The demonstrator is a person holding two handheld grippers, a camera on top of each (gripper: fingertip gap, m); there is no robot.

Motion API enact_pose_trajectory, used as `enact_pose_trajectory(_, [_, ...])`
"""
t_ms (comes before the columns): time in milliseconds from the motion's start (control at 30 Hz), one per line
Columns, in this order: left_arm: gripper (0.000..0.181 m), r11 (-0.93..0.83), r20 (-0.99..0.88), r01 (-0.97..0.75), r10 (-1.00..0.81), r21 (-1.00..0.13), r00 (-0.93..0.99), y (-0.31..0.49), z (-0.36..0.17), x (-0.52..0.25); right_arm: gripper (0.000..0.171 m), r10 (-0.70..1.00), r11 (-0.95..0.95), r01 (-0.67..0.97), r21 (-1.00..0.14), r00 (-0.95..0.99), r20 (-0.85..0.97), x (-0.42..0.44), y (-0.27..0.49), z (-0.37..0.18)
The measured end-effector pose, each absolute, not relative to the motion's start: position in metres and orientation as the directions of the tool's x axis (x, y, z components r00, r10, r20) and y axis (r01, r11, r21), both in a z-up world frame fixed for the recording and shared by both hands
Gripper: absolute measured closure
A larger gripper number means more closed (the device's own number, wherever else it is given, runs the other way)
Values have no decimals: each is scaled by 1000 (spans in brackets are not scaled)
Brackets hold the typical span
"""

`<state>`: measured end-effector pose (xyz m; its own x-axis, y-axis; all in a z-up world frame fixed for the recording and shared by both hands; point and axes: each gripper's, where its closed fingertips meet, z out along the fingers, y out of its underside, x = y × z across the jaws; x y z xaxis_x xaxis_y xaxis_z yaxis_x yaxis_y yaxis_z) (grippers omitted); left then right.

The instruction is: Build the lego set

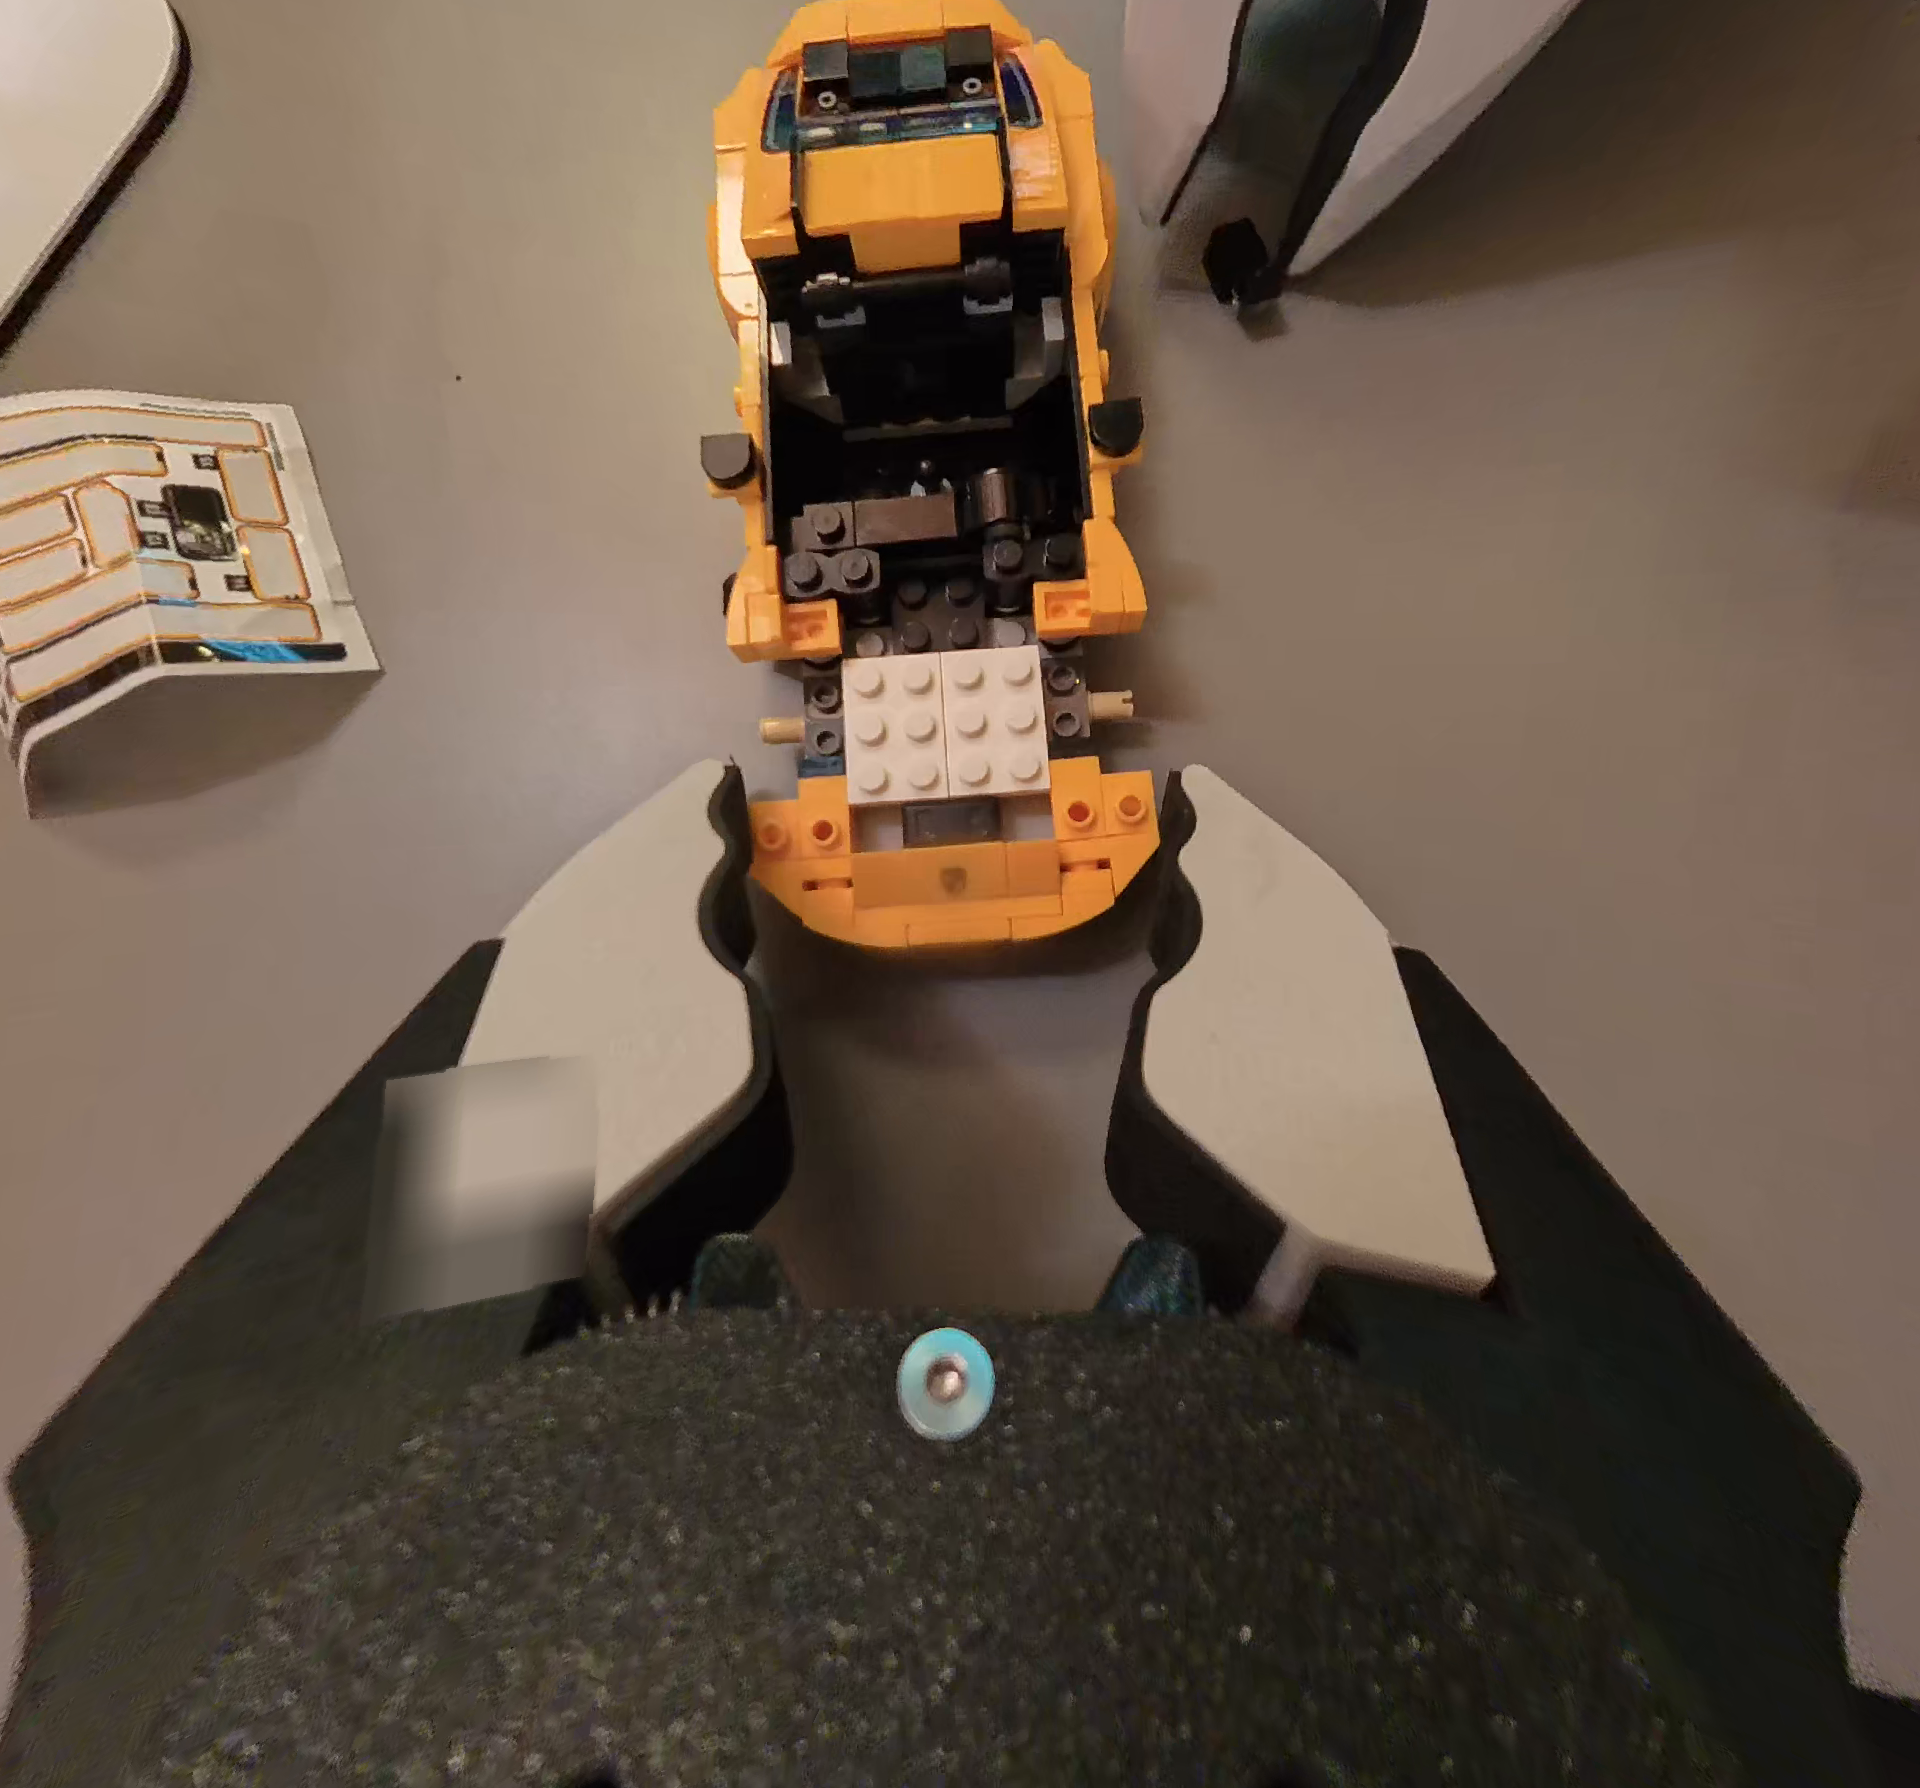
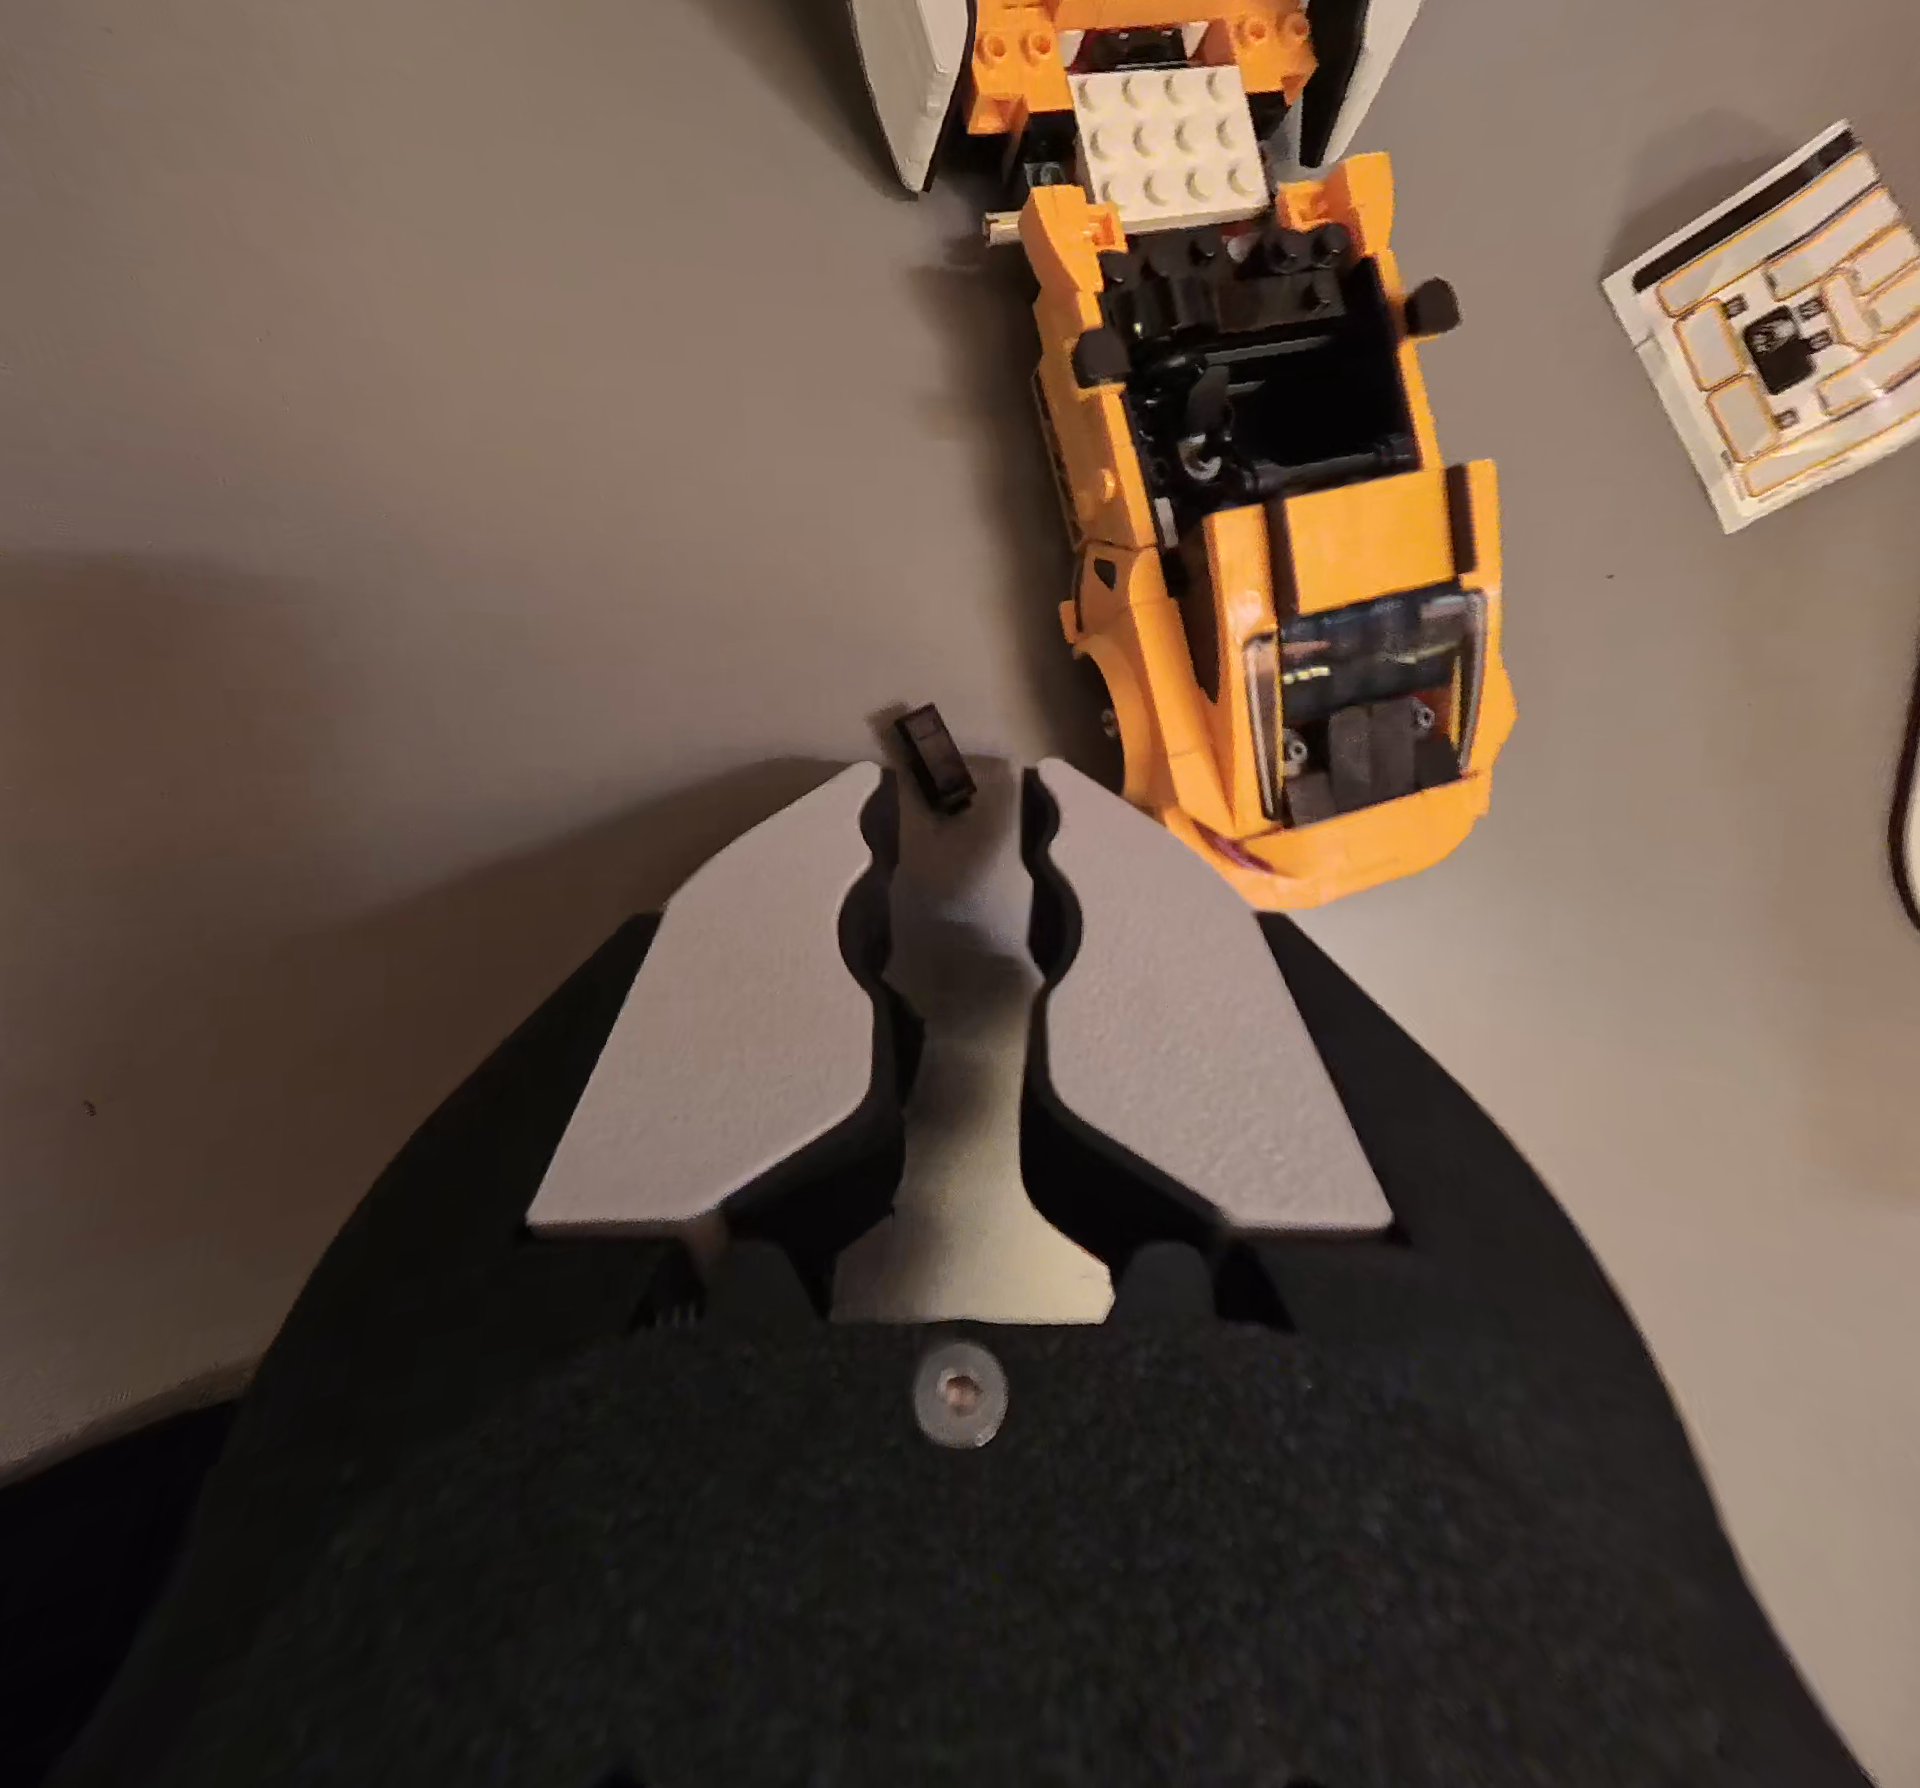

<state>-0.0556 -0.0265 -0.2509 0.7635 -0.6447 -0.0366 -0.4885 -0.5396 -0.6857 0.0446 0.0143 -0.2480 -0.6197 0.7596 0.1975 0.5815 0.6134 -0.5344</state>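
Note:
An orange lego car lies on the grey table, roof off, with a black open cabin and a white studded plate near its close end. My left gripper is closed on that end, a finger against each side. In the right wrist view the car runs away from me and the left gripper clasps its far end. My right gripper has its jaws narrowly apart, with a small black piece between the tips and a gap beside it. The right gripper also shows beside the car's far end.
A sticker sheet lies left of the car, and it shows at the right in the right wrist view. A white rounded object sits at the far left corner. A dark cable runs along the right edge.

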Motion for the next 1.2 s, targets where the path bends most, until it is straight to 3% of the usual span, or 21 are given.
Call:
enact_pose_trajectory(33, [107,-540,-37,-487,-642,-687,765,-26,-251,-54,152,763,602,576,-553,-620,183,43,12,-248])
enact_pose_trajectory(167, [107,-537,-31,-474,-638,-698,769,-24,-250,-50,162,769,570,574,-588,-625,136,43,6,-248])
enact_pose_trajectory(433, [107,-497,-25,-452,-652,-741,758,-28,-237,-51,163,832,338,486,-806,-554,15,26,-3,-206])
enact_pose_trajectory(567, [112,-466,-68,-494,-674,-734,736,-30,-237,-49,163,849,255,479,-840,-527,-43,21,-5,-199])
enact_pose_trajectory(700, [94,-506,-47,-520,-685,-688,727,-34,-252,-47,162,867,215,468,-857,-495,-53,19,4,-195])
enact_pose_trajectory(767, [95,-505,-54,-511,-672,-696,738,-31,-251,-47,162,879,183,464,-867,-472,-67,17,10,-191])
enact_pose_trajectory(867, [109,-485,-109,-532,-660,-694,743,-26,-249,-48,162,896,152,468,-870,-436,-78,14,18,-191])
enact_pose_trajectory(967, [109,-494,-117,-544,-658,-678,744,-27,-248,-49,162,906,131,467,-874,-415,-86,13,22,-189])
enact_pose_trajectory(1200, [110,-675,357,-203,-592,-709,723,-40,-228,-31,162,945,77,348,-934,-324,-42,19,55,-155])
